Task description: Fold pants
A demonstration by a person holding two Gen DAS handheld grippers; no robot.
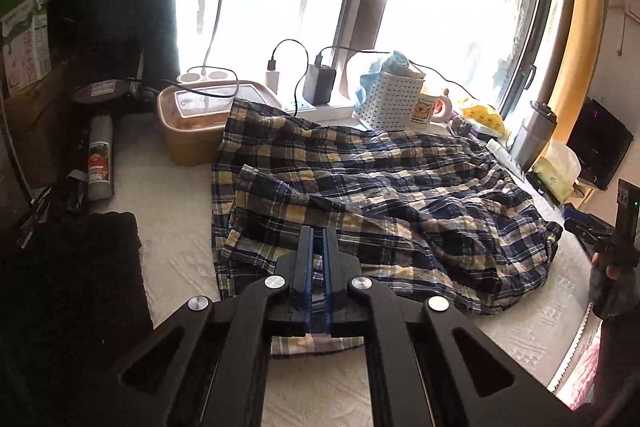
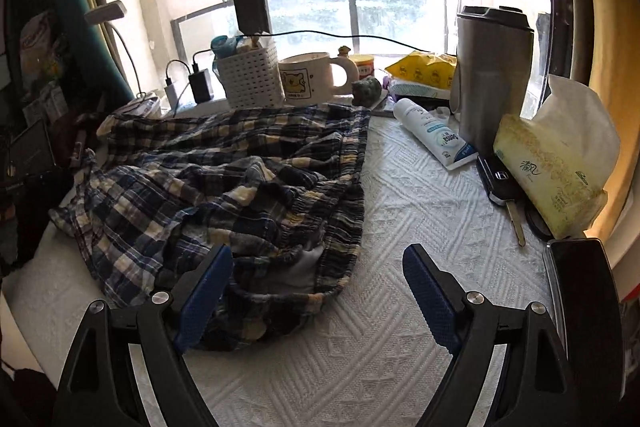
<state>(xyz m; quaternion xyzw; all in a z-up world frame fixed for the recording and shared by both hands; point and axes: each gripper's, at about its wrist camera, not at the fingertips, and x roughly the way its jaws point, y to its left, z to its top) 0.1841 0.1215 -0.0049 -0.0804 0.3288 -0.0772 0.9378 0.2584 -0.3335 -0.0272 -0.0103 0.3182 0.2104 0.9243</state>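
Note:
Blue, yellow and white plaid pants (image 1: 380,195) lie crumpled on the white textured table cover (image 1: 176,239). In the left wrist view my left gripper (image 1: 317,233) is shut on a fold of the pants near their leg end. In the right wrist view the pants (image 2: 208,187) fill the left half, with the elastic waistband (image 2: 352,203) facing me. My right gripper (image 2: 316,255) is open over the near waistband corner, its left finger (image 2: 208,283) above the fabric and its right finger (image 2: 432,291) over the bare cover.
Along the window sill stand a white basket (image 2: 250,79), a mug (image 2: 308,79), chargers (image 2: 200,83), a steel tumbler (image 2: 494,75), a tube (image 2: 432,135), a tissue pack (image 2: 556,171) and a car key (image 2: 502,187). A brown box (image 1: 196,123) and a dark cloth (image 1: 76,267) lie to the left.

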